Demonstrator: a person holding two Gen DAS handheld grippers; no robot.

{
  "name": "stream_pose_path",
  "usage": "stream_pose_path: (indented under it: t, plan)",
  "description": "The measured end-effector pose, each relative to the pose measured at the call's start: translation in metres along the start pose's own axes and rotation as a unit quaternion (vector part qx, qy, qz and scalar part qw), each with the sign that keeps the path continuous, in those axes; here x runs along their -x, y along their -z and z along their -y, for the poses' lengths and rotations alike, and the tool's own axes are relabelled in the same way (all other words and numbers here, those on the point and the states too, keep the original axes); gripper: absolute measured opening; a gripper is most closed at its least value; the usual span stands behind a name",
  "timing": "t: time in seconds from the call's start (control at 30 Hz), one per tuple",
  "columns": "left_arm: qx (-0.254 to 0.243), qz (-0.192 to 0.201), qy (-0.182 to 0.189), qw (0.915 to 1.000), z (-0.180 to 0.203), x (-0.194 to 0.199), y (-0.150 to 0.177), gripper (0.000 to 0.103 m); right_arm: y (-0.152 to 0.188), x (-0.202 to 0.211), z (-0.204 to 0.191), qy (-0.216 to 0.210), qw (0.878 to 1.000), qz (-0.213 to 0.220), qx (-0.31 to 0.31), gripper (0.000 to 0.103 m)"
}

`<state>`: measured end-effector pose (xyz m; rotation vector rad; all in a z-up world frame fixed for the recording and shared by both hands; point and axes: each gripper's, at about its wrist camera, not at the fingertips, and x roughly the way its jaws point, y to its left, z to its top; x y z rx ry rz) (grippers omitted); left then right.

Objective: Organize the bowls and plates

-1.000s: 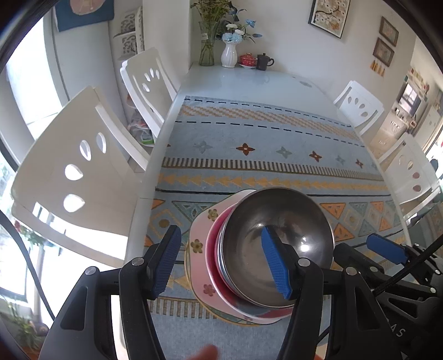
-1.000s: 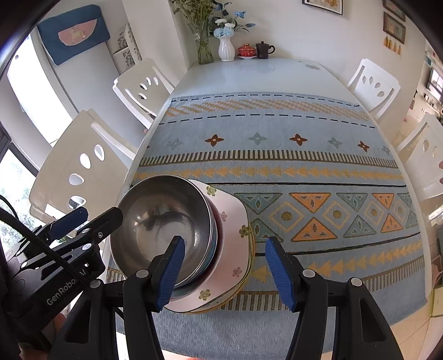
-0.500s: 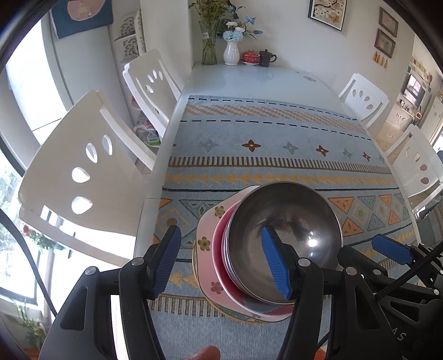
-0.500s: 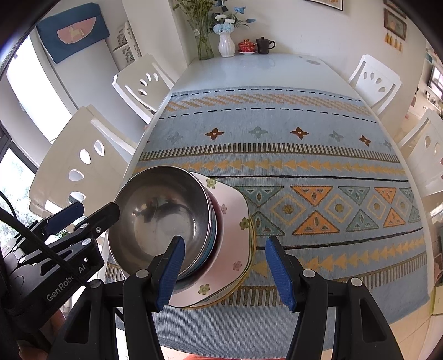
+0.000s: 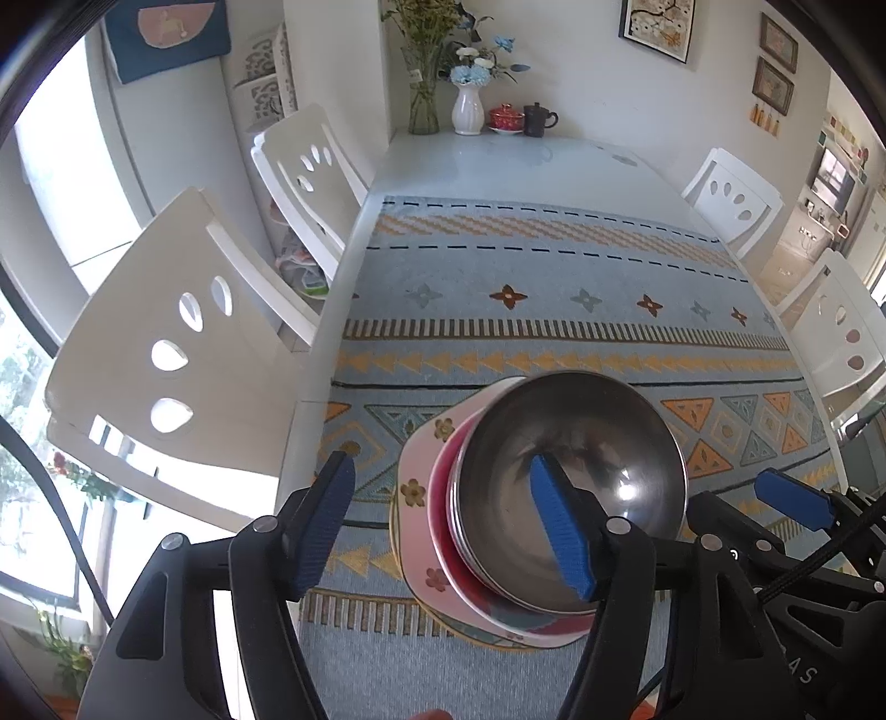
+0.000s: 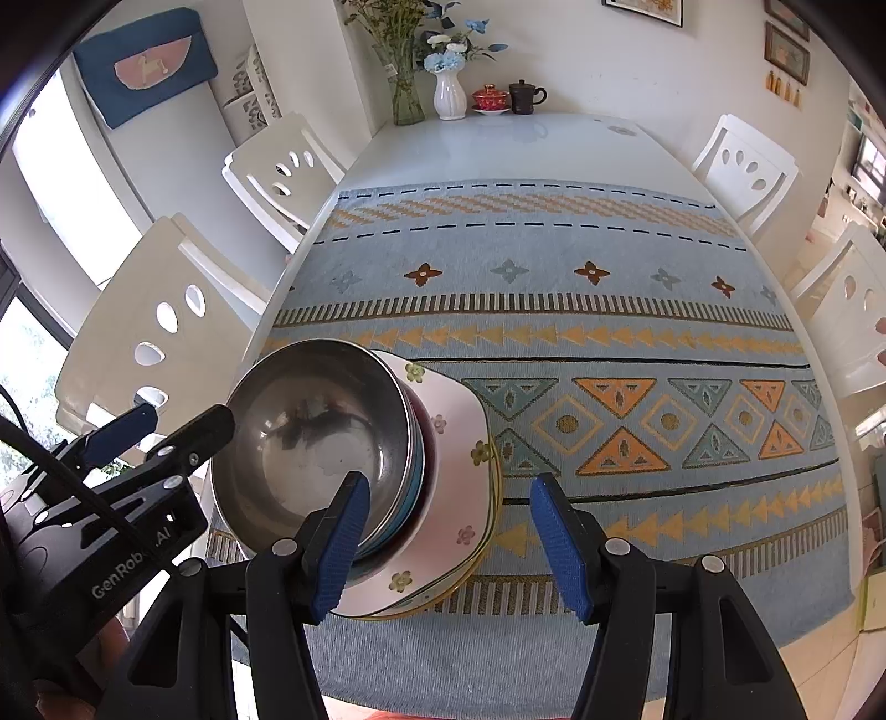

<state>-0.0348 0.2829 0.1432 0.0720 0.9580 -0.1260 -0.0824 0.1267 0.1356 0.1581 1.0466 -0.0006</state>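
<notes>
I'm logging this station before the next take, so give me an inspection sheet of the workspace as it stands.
Surface: white table under a blue patterned cloth.
Job's things: steel bowl nested on bowls and the floral plate, one stack near the cloth's left edge.
Clutter: white vase, glass vase, red lidded cup and dark mug at the far end.
Grippers: left hand-held gripper open; right hand-held gripper open; both above the stack, gripping nothing.
Cables: black cable beside the left one.
Surroundings: white chairs, framed pictures.
</notes>
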Motion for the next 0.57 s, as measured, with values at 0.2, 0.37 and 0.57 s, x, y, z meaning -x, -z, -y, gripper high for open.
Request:
stream_pose_path:
  t: [0.2,0.37,0.57]
  plan:
    - [0.003,-0.006,-0.002,1.0,-0.001,-0.002,0.0,0.064,-0.001,-0.001,-0.002,-0.001,1.0,0.0,0.004,0.059]
    - [0.023,-0.018,-0.011,0.9995,-0.011,-0.007,-0.004,0.074,-0.001,-0.001,-0.002,0.001,1.0,-0.001,0.005,0.059]
    - [0.001,0.028,-0.05,0.9984,-0.014,0.006,-0.012,0.079,-0.002,0.003,0.002,0.009,1.0,0.001,0.004,0.059]
